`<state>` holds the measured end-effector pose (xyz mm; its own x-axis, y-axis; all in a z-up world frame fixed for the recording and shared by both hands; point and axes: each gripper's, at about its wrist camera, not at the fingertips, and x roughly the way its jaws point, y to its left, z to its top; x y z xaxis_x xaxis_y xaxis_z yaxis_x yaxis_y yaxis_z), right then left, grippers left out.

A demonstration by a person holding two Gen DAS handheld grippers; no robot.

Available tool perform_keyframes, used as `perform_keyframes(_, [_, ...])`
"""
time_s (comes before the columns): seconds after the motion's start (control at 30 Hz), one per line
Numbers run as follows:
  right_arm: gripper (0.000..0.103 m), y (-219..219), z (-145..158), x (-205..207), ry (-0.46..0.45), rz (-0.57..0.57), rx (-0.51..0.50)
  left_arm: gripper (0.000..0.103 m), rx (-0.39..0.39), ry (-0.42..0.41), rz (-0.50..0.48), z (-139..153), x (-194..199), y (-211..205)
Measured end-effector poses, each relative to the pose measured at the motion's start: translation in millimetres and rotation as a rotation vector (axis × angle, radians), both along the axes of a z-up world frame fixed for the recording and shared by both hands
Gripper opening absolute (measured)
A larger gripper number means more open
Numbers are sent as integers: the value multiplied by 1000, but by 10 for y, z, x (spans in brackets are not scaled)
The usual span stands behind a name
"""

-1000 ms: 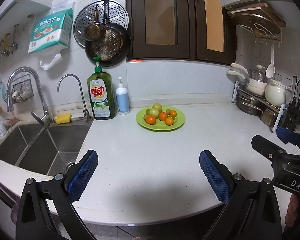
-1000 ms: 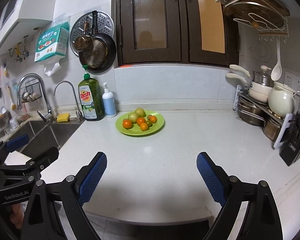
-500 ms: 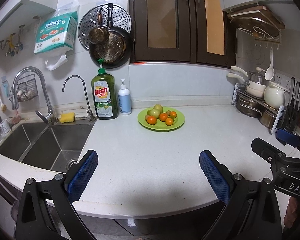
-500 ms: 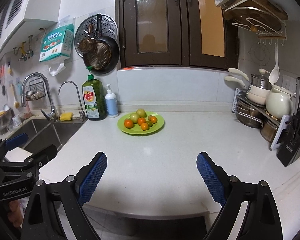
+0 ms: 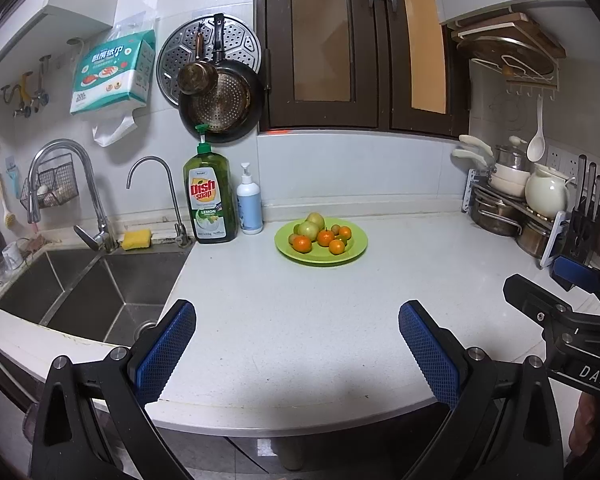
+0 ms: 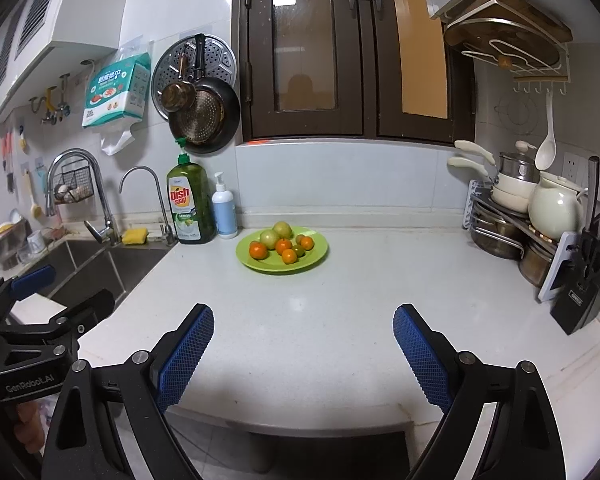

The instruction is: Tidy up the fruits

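Both claws stand wide apart with nothing between them: left gripper (image 5: 296, 356), then right gripper (image 6: 303, 354), well apart from the green plate (image 6: 260, 266). On this plate lie the fruits (image 6: 283, 243), right of the dish soap bottle (image 6: 189, 204). They look small, round, light and easily bruised; a gentle side grip on one seems best.

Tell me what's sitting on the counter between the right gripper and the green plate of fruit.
Nothing: in the right wrist view, only bare white countertop lies between the open right gripper and the green plate.
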<state>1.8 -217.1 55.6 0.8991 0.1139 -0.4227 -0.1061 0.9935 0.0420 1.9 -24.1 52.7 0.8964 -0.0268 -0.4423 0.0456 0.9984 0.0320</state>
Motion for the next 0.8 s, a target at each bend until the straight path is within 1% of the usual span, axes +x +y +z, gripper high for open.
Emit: perform_keyframes(0.8, [92,-11,13,-28,2,2,-1,103,-4,0,3,40,-23,-27])
